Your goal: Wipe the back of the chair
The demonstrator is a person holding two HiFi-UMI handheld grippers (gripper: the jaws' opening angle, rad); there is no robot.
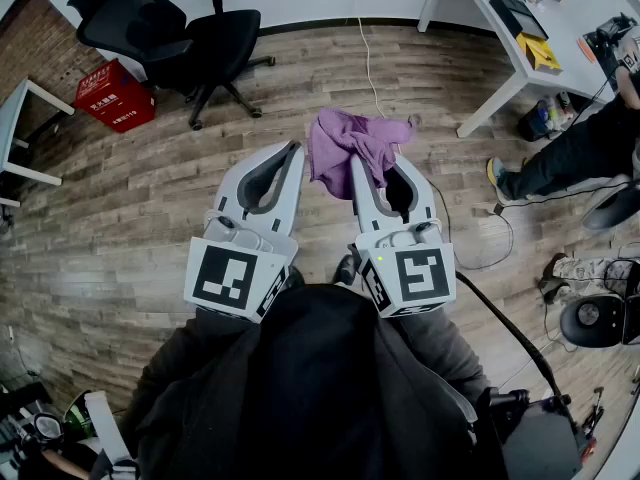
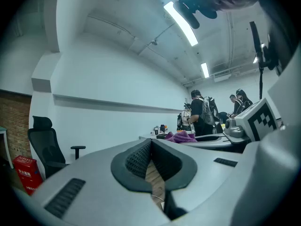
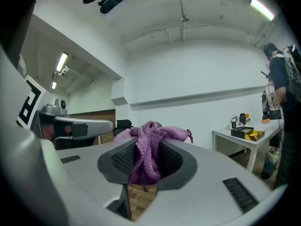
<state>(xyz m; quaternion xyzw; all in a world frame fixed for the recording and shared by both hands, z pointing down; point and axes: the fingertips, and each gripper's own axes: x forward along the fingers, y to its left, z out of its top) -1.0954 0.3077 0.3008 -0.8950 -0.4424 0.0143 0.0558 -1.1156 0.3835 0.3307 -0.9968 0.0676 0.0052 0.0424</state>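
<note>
Chair (image 1: 190,43): black, well ahead and left of both tools, backrest on its far side.
Cloth (image 1: 352,140): right of chair, well apart, pinched in right tool (image 1: 383,168).
Left tool (image 1: 290,153): nearer chair, pressed together, empty.
Likely a long reach forward-left.

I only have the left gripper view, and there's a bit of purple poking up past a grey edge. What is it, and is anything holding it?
Observer: It's a purple cloth, bunched and pinched between the right gripper's jaws.
Operator: I see a chair far off. Is the cloth anywhere near it?
Observer: No. From the head view, the black chair stands ahead and to the left across the wooden floor, well apart from the cloth.
Operator: What's on the other side?
Observer: A white desk ahead on the right, with a yellow box on it.
</note>
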